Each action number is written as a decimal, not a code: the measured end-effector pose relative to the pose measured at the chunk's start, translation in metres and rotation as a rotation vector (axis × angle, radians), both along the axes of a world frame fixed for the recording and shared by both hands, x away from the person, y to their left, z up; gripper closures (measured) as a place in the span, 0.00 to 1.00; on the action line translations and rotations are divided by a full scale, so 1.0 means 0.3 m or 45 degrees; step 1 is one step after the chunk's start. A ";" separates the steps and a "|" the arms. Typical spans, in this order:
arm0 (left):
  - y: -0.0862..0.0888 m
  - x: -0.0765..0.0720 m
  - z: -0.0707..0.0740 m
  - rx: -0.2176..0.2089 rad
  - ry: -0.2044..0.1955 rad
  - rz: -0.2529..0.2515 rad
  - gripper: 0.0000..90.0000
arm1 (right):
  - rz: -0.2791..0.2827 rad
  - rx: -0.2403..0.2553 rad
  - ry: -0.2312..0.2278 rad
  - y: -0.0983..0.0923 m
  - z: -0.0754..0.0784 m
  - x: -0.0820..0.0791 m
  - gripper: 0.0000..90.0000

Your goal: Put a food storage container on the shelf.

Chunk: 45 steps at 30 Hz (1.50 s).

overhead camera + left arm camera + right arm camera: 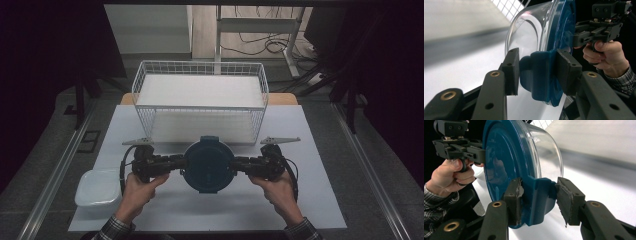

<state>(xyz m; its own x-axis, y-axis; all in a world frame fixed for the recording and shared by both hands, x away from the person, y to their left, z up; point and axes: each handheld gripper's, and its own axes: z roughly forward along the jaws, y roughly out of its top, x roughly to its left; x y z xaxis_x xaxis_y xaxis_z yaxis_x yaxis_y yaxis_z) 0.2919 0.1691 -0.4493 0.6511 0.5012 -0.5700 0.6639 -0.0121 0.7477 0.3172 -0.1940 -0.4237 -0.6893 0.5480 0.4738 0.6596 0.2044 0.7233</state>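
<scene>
Side latches of the blue-lidded container (208, 165) are clamped between the pads of the left gripper (176, 162) and right gripper (241, 164), the container held just before the wire basket (200, 107), placement apparently outstanding.

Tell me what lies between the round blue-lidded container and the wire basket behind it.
Nothing: in the high view, bare white table separates the container, held by both grippers, from the wire basket.
</scene>
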 end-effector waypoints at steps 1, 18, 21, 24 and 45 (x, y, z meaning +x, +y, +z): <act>0.000 0.012 0.019 0.001 -0.009 0.002 0.63 | 0.002 0.001 -0.001 0.000 0.011 0.009 0.62; 0.020 0.140 0.197 -0.026 -0.059 0.035 0.63 | 0.006 -0.007 -0.082 0.026 0.224 0.157 0.62; 0.030 0.181 0.227 -0.042 -0.051 0.037 0.63 | -0.004 -0.010 -0.105 0.037 0.265 0.190 0.62; 0.034 0.210 0.256 -0.042 -0.053 0.030 0.64 | -0.014 0.005 -0.115 0.040 0.292 0.217 0.62; 0.092 0.430 0.438 0.005 -0.060 0.027 0.63 | -0.062 0.058 -0.120 0.091 0.425 0.402 0.62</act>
<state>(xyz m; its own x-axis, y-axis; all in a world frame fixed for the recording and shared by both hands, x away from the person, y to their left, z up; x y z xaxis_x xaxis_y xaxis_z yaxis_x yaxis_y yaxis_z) 0.4208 0.1967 -0.3181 0.6662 0.5175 -0.5370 0.6281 -0.0012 0.7781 0.4377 -0.1666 -0.2963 -0.7051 0.5613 0.4333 0.5968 0.1396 0.7902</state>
